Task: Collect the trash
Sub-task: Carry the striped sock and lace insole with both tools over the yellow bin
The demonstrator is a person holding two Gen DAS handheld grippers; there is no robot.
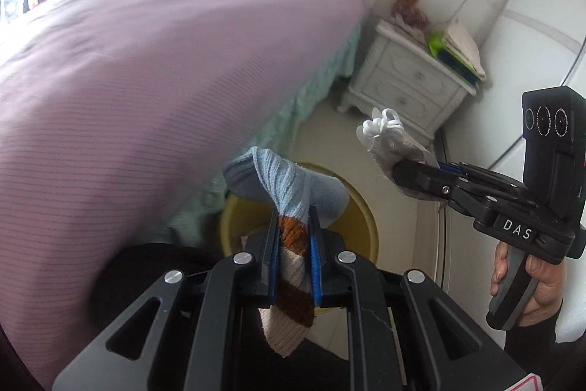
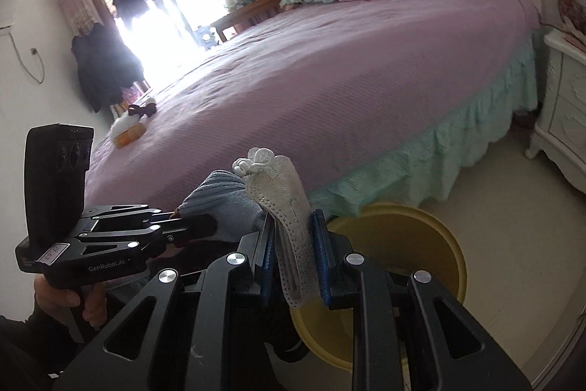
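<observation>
My left gripper (image 1: 293, 218) is shut on a sock (image 1: 285, 185) with a light blue cuff and brown and beige stripes. It holds the sock above a yellow bin (image 1: 362, 218) on the floor beside the bed. My right gripper (image 2: 293, 222) is shut on a white mesh shoe piece with a lace knot (image 2: 278, 185), also above the yellow bin (image 2: 432, 244). In the left wrist view the right gripper (image 1: 395, 171) shows at the right with the white item (image 1: 388, 138). In the right wrist view the left gripper (image 2: 205, 226) shows at the left with the sock (image 2: 223, 200).
A large bed with a purple cover (image 2: 329, 68) and teal skirt fills the left. A white nightstand (image 1: 406, 79) with books stands by the wall. A small white and orange item with a dark bow (image 2: 133, 123) lies on the bed's far edge.
</observation>
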